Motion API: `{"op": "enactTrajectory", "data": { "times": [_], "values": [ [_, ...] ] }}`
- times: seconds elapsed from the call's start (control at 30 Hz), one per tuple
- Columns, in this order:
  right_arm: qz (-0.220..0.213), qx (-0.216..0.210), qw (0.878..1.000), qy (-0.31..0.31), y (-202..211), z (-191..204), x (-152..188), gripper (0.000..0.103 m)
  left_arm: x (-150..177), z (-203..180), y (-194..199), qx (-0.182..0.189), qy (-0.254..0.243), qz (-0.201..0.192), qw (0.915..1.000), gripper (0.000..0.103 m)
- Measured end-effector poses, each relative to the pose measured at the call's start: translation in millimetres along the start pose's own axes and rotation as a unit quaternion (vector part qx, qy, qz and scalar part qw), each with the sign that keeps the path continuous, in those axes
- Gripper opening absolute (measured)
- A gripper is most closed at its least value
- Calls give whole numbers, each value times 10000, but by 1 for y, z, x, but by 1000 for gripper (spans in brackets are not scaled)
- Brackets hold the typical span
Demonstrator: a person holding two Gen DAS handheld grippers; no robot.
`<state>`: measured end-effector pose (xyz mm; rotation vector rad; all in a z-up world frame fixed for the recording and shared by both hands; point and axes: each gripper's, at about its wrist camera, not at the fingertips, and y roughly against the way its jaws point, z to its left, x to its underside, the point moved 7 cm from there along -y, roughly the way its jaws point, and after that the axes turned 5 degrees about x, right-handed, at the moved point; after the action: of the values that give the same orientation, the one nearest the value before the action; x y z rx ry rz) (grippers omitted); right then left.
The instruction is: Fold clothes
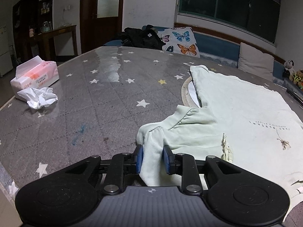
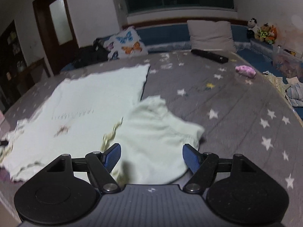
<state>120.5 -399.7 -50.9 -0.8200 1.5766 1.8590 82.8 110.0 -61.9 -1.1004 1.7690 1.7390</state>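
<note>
A pale green shirt (image 1: 246, 113) with small printed text and a plant motif lies spread on the grey star-patterned bed. Its left sleeve (image 1: 181, 124) is bunched toward me, and my left gripper (image 1: 152, 156) is shut on the sleeve's cuff between the blue pads. In the right wrist view the same shirt (image 2: 90, 102) lies to the left, and its other sleeve (image 2: 157, 132) is folded in a heap just ahead. My right gripper (image 2: 151, 155) hangs open over that sleeve, with the cloth beneath its spread fingers. That view is blurred.
A tissue pack (image 1: 36, 73) and crumpled tissue (image 1: 39, 98) sit at the bed's left edge. A butterfly cushion (image 1: 180, 41), dark bag (image 1: 140, 37) and beige pillow (image 2: 210, 34) line the far side. A black bar (image 2: 209, 56), pink item (image 2: 245, 71) and clothes pile (image 2: 291, 92) lie at right.
</note>
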Motion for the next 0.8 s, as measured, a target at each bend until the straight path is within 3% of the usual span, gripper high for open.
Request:
{"op": "enactTrajectory", "data": {
  "times": [0.17,0.23,0.3,0.43,0.67,0.73,0.8],
  "values": [
    [111,-11,9996,-276,-20,-13,-5,71,0,0,-1,-12,-36,1,10000,27],
    [150,121,9988,-441,-24,-23,-2,59,-1,0,-2,-25,-45,19,10000,27],
    [124,234,9981,-562,-20,-29,-1,59,-2,0,-2,-44,-68,41,10000,29],
    [-99,572,9964,-616,-11,-39,-3,59,-6,-2,1,-92,-107,26,9999,43],
    [-91,727,9938,-840,-18,-48,-1,54,-17,-21,17,110,-245,-193,9995,63],
    [-72,776,9931,-875,-22,-49,0,30,-19,-32,21,235,-328,-238,9989,67],
    [-61,840,9920,-942,-22,-53,1,20,-21,-45,22,378,-440,-271,9979,69]
  ]
}}
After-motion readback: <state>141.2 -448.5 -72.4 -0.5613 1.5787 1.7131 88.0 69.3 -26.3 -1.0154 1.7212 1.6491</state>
